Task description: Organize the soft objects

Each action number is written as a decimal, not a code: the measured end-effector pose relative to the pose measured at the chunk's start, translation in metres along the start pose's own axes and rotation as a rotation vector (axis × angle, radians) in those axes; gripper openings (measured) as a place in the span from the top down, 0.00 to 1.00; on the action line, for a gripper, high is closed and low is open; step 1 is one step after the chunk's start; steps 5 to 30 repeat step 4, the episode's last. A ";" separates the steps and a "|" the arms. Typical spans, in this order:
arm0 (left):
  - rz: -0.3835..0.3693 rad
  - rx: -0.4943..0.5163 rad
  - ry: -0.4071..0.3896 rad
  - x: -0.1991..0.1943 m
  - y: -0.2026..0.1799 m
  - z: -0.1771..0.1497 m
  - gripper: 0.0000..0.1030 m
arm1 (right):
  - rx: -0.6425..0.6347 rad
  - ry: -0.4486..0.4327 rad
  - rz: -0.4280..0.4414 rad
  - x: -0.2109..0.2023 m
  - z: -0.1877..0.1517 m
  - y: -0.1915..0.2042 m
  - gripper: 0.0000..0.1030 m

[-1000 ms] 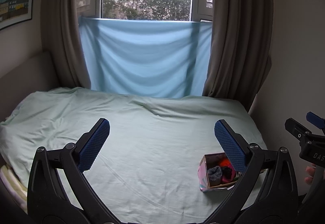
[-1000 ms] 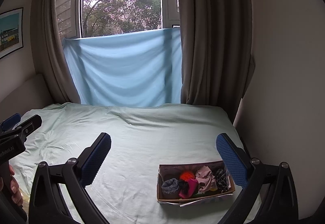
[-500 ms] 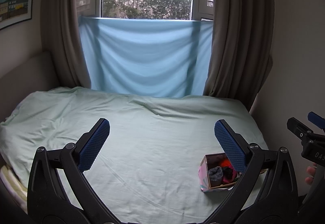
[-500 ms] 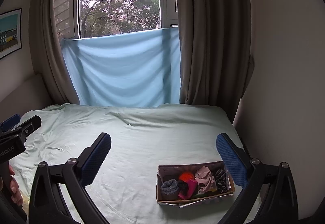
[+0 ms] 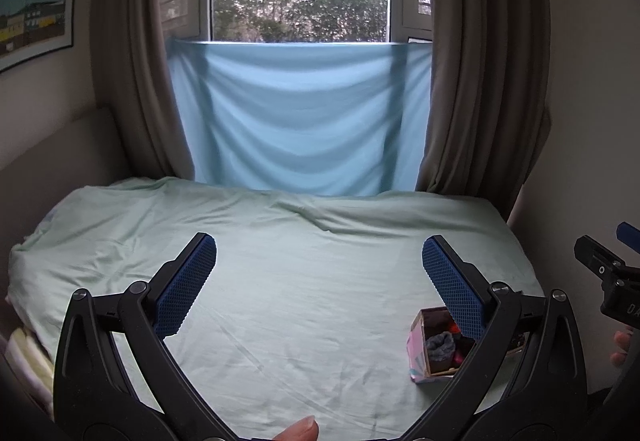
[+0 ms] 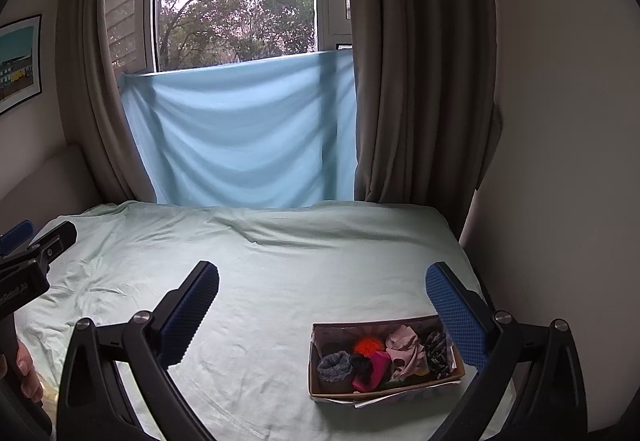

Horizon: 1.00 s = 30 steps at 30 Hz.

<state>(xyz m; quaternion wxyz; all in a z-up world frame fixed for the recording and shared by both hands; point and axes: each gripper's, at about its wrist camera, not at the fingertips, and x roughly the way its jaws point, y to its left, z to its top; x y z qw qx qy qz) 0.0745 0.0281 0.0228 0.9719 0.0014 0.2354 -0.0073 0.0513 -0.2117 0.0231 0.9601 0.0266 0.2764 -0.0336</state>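
Observation:
A low cardboard box [image 6: 320, 391] sits on the bed near its right front corner, filled with soft items: a grey sock [image 6: 335, 365], an orange pompom [image 6: 363, 345], a pink item, a pale pink cloth [image 6: 404, 351] and a dark patterned one. It also shows in the left wrist view [image 5: 418, 355], partly behind the right finger. My left gripper [image 5: 319, 257] is open and empty above the bed's middle. My right gripper [image 6: 322, 285] is open and empty, above and behind the box.
The bed carries a pale green sheet [image 5: 304, 281]. A light blue cloth [image 5: 296, 117] hangs over the window behind it, between brown curtains. A wall stands close on the right [image 6: 560, 161]. A padded headboard is on the left [image 5: 48, 161].
Both grippers have drifted slightly; the box sits a little lower and further right in the left wrist view. Both stay open.

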 end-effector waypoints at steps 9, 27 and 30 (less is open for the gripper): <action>-0.004 0.005 -0.007 0.000 -0.003 0.002 0.00 | 0.002 0.008 -0.001 0.004 -0.001 0.002 0.00; -0.004 0.005 -0.007 0.000 -0.003 0.002 0.00 | 0.002 0.008 -0.001 0.004 -0.001 0.002 0.00; -0.004 0.005 -0.007 0.000 -0.003 0.002 0.00 | 0.002 0.008 -0.001 0.004 -0.001 0.002 0.00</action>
